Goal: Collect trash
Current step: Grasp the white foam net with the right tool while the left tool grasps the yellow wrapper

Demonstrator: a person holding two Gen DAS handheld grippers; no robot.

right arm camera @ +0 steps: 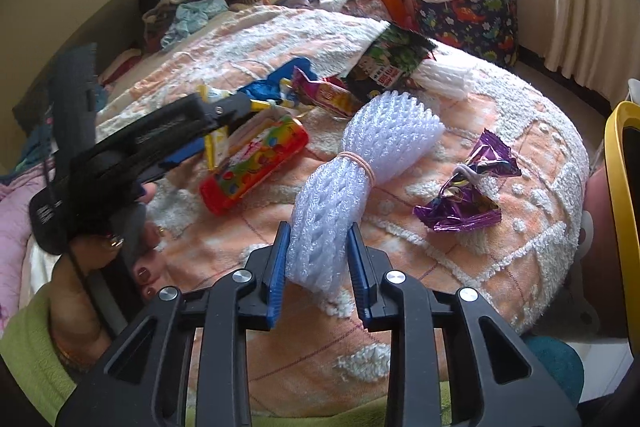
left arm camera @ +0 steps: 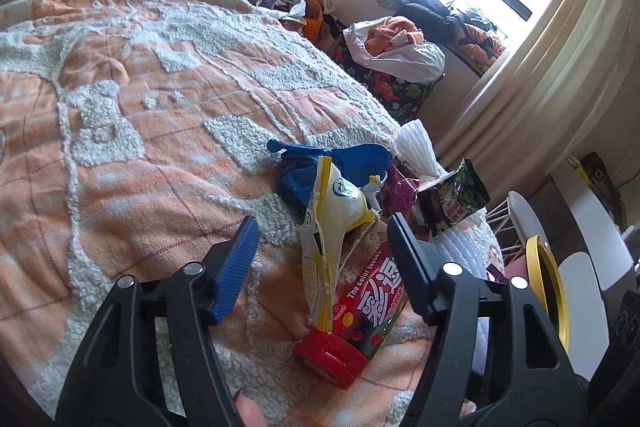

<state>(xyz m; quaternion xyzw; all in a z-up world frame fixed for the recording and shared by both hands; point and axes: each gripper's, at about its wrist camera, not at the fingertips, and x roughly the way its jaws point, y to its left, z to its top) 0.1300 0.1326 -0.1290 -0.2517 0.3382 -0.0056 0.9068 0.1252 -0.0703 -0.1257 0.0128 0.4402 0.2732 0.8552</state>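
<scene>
White foam netting (right arm camera: 340, 183), bound by a rubber band, sits clamped at its near end in the right gripper (right arm camera: 320, 259), its long axis running up and away over the bed (right arm camera: 500, 267). Nothing looks binned yet. Beyond it lie a purple wrapper (right arm camera: 468, 195), a red candy tube (right arm camera: 252, 163) pointing left-near to right-far, and more packets. The left gripper (left arm camera: 320, 259) hangs over that tube, jaws wide

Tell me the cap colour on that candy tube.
Red cap, clearest in the left wrist view.

Right gripper (right arm camera: 319, 259) jaws clamp white foam netting (right arm camera: 344, 179).
</scene>
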